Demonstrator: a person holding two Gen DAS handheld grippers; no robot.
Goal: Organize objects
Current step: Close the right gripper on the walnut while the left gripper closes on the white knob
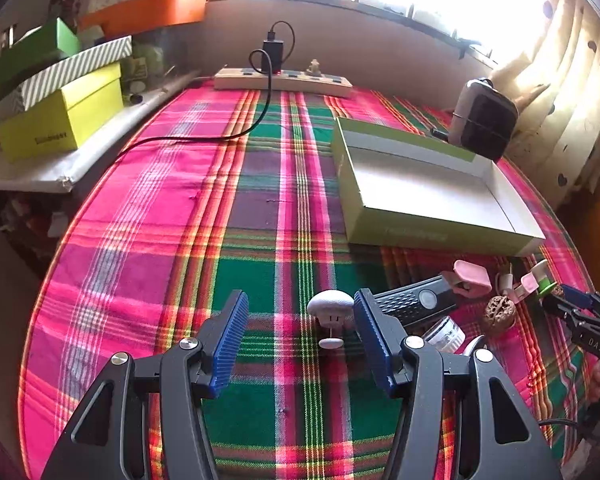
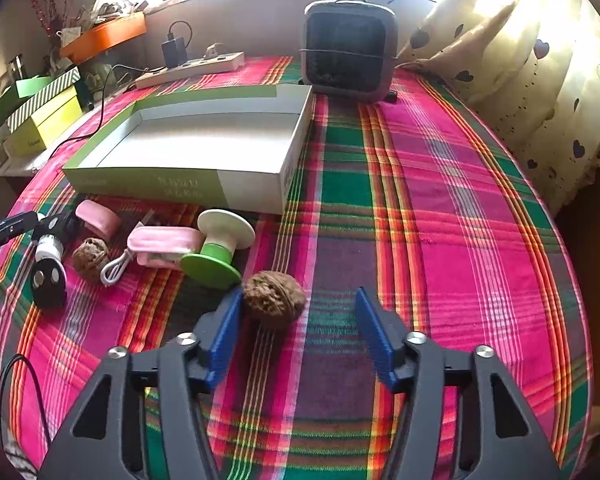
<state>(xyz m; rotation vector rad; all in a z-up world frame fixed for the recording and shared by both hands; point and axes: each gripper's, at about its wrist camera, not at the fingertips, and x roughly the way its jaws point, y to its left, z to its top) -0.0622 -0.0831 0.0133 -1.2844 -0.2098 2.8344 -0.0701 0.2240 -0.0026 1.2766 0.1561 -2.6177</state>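
My left gripper (image 1: 300, 300) stands open over the plaid cloth. A white mushroom-shaped figure (image 1: 331, 308) stands between its jaws, close against the right pad. My right gripper (image 2: 299, 296) is open too, and a walnut (image 2: 274, 300) lies between its jaws against the left pad, well clear of the right pad. To the left of that walnut lie a green and white spool (image 2: 220, 248), a pink clip (image 2: 162, 246), a second walnut (image 2: 91, 258) and a black torch (image 2: 49, 280). Behind them sits an open green and white box (image 2: 148, 186) with nothing visible inside.
A small dark fan heater (image 2: 350, 52) stands at the far edge beside the curtain (image 2: 540, 80). A power strip (image 1: 282, 80) with a charger sends a black cable (image 1: 188, 140) across the cloth. Stacked boxes (image 1: 60, 116) sit on a ledge at the left.
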